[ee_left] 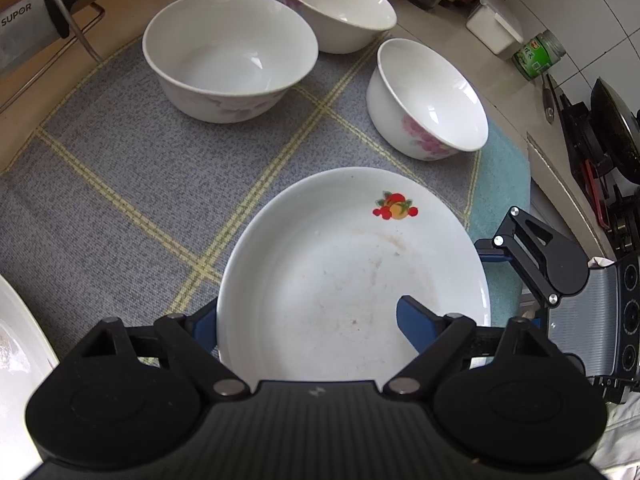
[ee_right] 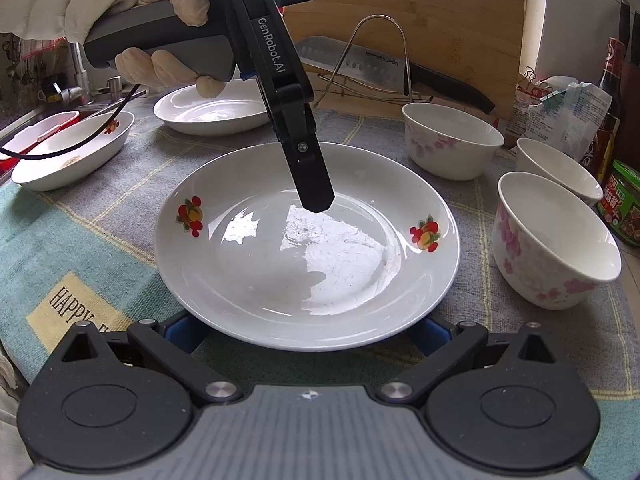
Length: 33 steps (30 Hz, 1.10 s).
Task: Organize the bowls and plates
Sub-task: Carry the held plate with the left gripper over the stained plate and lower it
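The plate [ee_right: 304, 248] sits on the mat [ee_left: 120, 200], near three bowls [ee_left: 230, 54]. The left gripper [ee_left: 308, 320] is spread wide around its rim, one finger inside. The right gripper [ee_right: 304, 330] is wide under the near edge. I think lifting comes next: squeeze, then raise it level.

Grey checked cloth [ee_left: 120, 208] covers the counter, with a teal mat [ee_right: 48, 240] reading "HAPPY" under it at the near edge. Behind, a SUPOR cleaver [ee_right: 360, 64] sits in a wire rack [ee_right: 380, 36] against a wooden cutting board [ee_right: 440, 12]. Off to the right, a green-lidded jar [ee_left: 538, 54], a white container [ee_left: 494, 28], and dark sauce bottles [ee_right: 612, 76]
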Tool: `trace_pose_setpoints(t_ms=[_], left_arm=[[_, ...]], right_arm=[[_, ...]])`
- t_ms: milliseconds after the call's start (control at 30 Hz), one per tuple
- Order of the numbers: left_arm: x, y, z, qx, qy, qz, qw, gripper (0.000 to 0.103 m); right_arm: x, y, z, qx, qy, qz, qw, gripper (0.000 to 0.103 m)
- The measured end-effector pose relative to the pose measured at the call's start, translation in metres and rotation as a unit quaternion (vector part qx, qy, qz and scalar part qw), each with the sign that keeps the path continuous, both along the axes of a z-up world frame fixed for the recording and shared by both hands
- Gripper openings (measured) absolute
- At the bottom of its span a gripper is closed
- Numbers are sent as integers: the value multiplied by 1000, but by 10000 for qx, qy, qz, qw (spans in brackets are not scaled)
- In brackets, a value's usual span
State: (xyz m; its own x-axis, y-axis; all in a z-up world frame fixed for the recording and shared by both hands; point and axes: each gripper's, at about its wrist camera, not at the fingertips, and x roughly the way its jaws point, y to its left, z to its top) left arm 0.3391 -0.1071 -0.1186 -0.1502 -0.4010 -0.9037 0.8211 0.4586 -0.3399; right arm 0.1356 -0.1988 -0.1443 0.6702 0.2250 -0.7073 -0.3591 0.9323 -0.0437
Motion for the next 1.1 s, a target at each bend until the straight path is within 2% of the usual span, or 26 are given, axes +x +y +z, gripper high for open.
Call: trace_pose_setpoints(t_ms=[167,533,800,1100], left_arm=[[-6,-1,0,40,-114,-88,9999,88],[-14,12,11,-98,-186,68,9998,87],[-21,29,21,-167,-285,313,9990,88],[-39,53,30,-189,-406,830,9955,88]], right_arm=[[-2,0,3,-1,26,17,10000,103],[-3,0,12,-130,-3,210,9997,103],[-3,5,19,-168,-6,480,9987,103],[-6,8,26,-156,-39,975,9951,103]])
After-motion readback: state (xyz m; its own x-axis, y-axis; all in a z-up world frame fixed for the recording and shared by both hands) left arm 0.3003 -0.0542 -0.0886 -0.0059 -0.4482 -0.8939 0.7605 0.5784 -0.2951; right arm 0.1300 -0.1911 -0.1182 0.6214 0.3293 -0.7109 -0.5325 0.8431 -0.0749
